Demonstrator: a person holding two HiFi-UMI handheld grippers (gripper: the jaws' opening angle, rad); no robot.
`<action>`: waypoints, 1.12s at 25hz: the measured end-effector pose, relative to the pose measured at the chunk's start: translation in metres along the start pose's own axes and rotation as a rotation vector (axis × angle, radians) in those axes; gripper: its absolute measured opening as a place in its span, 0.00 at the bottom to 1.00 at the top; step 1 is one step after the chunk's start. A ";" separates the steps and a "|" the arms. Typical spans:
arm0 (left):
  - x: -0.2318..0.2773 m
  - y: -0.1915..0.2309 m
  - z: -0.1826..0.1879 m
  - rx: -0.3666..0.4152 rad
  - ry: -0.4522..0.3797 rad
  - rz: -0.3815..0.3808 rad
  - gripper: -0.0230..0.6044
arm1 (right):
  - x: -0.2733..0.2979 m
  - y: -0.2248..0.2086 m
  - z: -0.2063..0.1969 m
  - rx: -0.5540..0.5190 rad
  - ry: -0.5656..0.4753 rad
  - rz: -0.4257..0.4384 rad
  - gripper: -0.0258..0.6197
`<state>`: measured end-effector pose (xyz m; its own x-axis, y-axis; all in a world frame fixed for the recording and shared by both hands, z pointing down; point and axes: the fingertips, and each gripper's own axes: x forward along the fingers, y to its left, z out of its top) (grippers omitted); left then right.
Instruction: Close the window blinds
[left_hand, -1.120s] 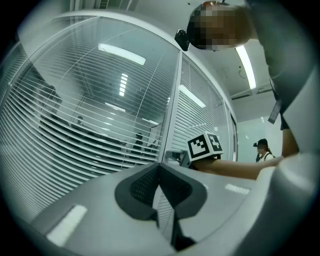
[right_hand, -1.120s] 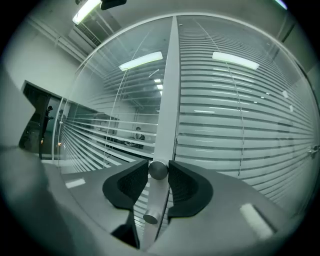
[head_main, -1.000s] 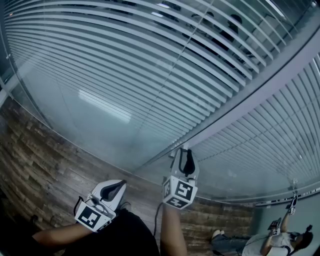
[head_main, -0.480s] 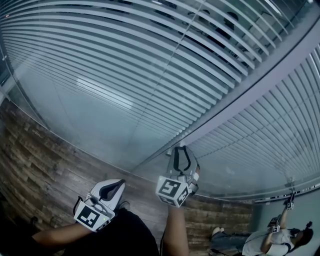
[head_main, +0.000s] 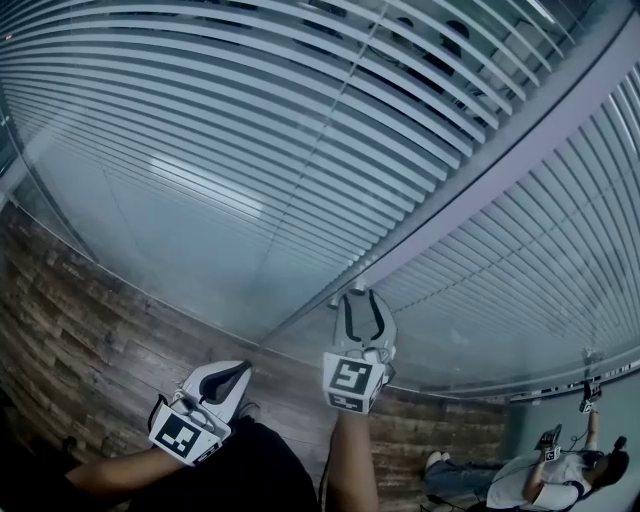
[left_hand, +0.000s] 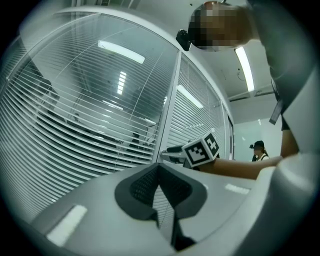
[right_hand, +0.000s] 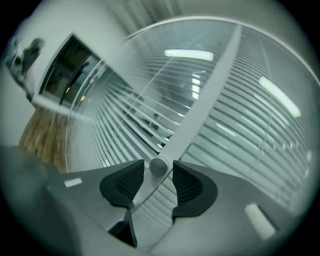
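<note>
Window blinds, slats part-open, hang behind the glass ahead. Right gripper jaws, just opening, stand apart around the tilt knob; left gripper jaws together. We judge knob-turning underway; next, clamp and twist.

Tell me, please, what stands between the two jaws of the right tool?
A small round knob on the window frame, seen in the right gripper view. The jaws of the right tool have just been opening.

Two grippers, two blinds, one knob.
</note>
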<state>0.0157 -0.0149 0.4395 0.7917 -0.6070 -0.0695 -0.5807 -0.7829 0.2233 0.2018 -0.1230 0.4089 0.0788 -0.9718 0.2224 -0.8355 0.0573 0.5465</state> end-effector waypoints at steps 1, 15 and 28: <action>-0.002 0.001 0.000 -0.001 0.001 0.004 0.03 | -0.003 -0.001 0.001 0.132 -0.018 0.004 0.33; -0.013 0.002 0.005 -0.013 -0.008 0.046 0.03 | 0.006 -0.015 -0.004 0.565 -0.039 -0.074 0.26; -0.017 -0.004 -0.007 -0.059 0.015 0.041 0.03 | 0.006 -0.013 -0.007 0.243 0.035 -0.023 0.18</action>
<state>0.0056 -0.0002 0.4470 0.7704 -0.6359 -0.0450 -0.6008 -0.7479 0.2823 0.2170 -0.1280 0.4086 0.1145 -0.9635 0.2419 -0.9391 -0.0256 0.3426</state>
